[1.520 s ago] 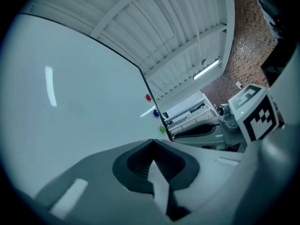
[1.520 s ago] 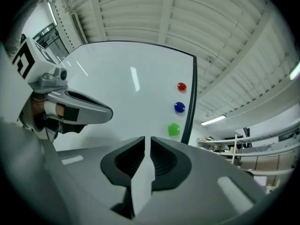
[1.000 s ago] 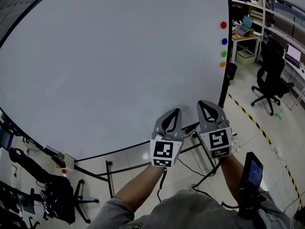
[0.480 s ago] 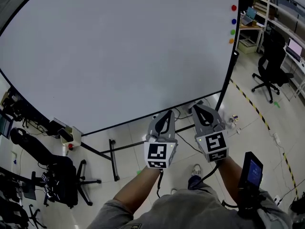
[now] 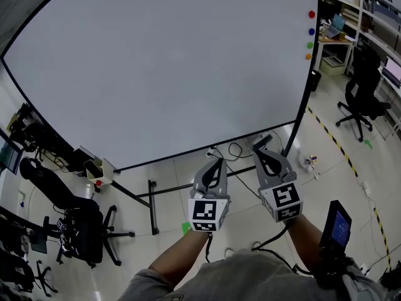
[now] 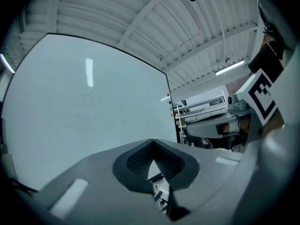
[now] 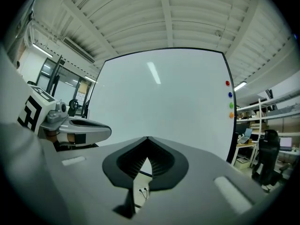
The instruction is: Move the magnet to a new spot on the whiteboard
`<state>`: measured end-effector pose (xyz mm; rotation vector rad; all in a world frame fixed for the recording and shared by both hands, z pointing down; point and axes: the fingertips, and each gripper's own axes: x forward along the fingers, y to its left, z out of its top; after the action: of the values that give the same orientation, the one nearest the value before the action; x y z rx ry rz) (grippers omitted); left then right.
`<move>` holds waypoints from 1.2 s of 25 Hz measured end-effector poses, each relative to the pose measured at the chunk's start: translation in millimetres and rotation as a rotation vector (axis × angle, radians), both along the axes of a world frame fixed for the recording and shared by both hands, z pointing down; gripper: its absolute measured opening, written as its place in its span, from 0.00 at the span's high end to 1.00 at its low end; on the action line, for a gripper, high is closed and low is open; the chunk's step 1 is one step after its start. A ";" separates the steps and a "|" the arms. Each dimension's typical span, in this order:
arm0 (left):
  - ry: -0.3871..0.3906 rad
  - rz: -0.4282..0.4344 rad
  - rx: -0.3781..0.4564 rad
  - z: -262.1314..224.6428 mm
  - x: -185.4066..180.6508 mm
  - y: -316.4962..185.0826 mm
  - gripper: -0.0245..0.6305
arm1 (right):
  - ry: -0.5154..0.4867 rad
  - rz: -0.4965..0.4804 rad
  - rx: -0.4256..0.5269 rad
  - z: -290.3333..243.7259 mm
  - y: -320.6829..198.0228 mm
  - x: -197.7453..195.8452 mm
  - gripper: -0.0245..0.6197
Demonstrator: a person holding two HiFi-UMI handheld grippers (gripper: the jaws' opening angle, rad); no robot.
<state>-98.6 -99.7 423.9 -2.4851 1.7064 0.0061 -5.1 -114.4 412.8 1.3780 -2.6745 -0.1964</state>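
Observation:
A large whiteboard [image 5: 169, 68] on a stand fills the upper head view. Several round magnets sit in a column near its right edge: red [image 5: 312, 14], blue [image 5: 311, 32], green [image 5: 309, 45] and orange [image 5: 307, 56]. The right gripper view shows them too, the red magnet [image 7: 228, 83] topmost. My left gripper [image 5: 217, 162] and right gripper [image 5: 260, 145] hang side by side below the board's bottom edge, well short of the magnets. Both are shut with nothing between their jaws.
An office chair [image 5: 81, 231] stands at the lower left and another chair [image 5: 363, 99] at the right by a desk and shelves. A small container [image 5: 99, 170] sits near the board's lower left corner. Cables [image 5: 235, 150] lie on the tiled floor.
The view has drawn back from the whiteboard: the board and magnets now sit higher and farther, and both grippers lie lower, below its bottom edge. Both stay shut.

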 end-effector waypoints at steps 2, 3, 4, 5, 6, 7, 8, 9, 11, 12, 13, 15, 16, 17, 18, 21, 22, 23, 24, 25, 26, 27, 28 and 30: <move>-0.001 -0.001 -0.014 5.2 4.1 4.3 0.96 | 0.000 -0.006 -0.005 3.3 2.8 5.1 0.95; 0.002 -0.002 -0.018 7.0 6.9 5.4 0.96 | 0.002 -0.009 -0.006 4.8 4.0 8.4 0.95; 0.006 -0.004 -0.019 8.2 10.0 6.6 0.96 | 0.003 -0.012 -0.005 6.0 5.5 11.8 0.95; 0.010 -0.003 -0.020 9.2 13.4 8.2 0.96 | 0.004 -0.014 -0.005 6.9 7.2 15.0 0.95; 0.013 -0.002 -0.022 10.1 16.5 9.9 0.96 | 0.002 -0.017 -0.004 7.4 8.7 17.2 0.95; 0.017 0.000 -0.024 11.1 18.7 11.5 0.96 | -0.001 -0.021 -0.002 7.8 9.8 18.2 0.95; 0.021 0.000 -0.028 12.1 20.1 12.9 0.96 | -0.003 -0.025 -0.003 8.6 10.8 18.2 0.95; 0.027 0.000 -0.031 13.3 20.9 14.2 0.96 | -0.002 -0.030 -0.006 10.2 11.9 17.8 0.95; 0.037 -0.004 -0.036 15.5 21.6 15.8 0.96 | 0.004 -0.039 -0.016 14.8 13.5 17.5 0.95; 0.042 -0.006 -0.037 16.1 21.8 15.8 0.96 | 0.007 -0.041 -0.022 17.1 13.4 17.9 0.95; 0.045 -0.008 -0.038 16.6 22.1 15.5 0.96 | 0.008 -0.042 -0.029 19.3 12.7 18.6 0.95; 0.050 -0.011 -0.041 17.9 23.2 15.0 0.96 | 0.009 -0.042 -0.041 22.9 11.7 20.6 0.95; 0.052 -0.012 -0.044 18.8 23.7 15.2 0.96 | 0.009 -0.042 -0.043 24.0 11.6 21.5 0.95; 0.054 -0.014 -0.047 20.0 24.0 15.4 0.96 | 0.009 -0.043 -0.046 24.8 11.8 22.3 0.95; 0.056 -0.015 -0.050 21.3 24.0 15.6 0.96 | 0.010 -0.044 -0.047 25.4 11.9 22.9 0.95; 0.060 -0.019 -0.058 24.8 22.8 15.4 0.96 | 0.011 -0.045 -0.038 25.5 11.1 23.9 0.95; 0.062 -0.020 -0.060 25.8 21.8 15.5 0.96 | 0.012 -0.045 -0.035 25.5 10.7 23.8 0.95; 0.064 -0.021 -0.061 26.8 20.8 15.7 0.96 | 0.013 -0.044 -0.035 25.6 10.2 23.9 0.95; 0.066 -0.021 -0.063 27.6 20.5 15.8 0.96 | 0.015 -0.041 -0.036 25.8 9.5 24.5 0.95; 0.069 -0.021 -0.064 28.5 20.8 15.9 0.96 | 0.016 -0.037 -0.038 26.1 8.7 25.5 0.95; 0.072 -0.020 -0.066 29.7 21.5 16.0 0.96 | 0.016 -0.034 -0.042 26.3 8.2 26.7 0.95; 0.074 -0.020 -0.068 31.1 22.0 16.2 0.96 | 0.010 -0.030 -0.047 25.9 8.2 27.3 0.95; 0.077 -0.021 -0.071 32.4 21.8 16.5 0.96 | 0.000 -0.028 -0.052 24.7 8.3 27.0 0.95; 0.082 -0.026 -0.074 34.3 19.0 17.1 0.96 | -0.003 -0.028 -0.045 23.6 6.9 26.5 0.95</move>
<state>-79.6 -82.6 458.2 -2.5482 1.8030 0.0431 21.5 -107.6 436.4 1.3289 -2.6847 -0.1359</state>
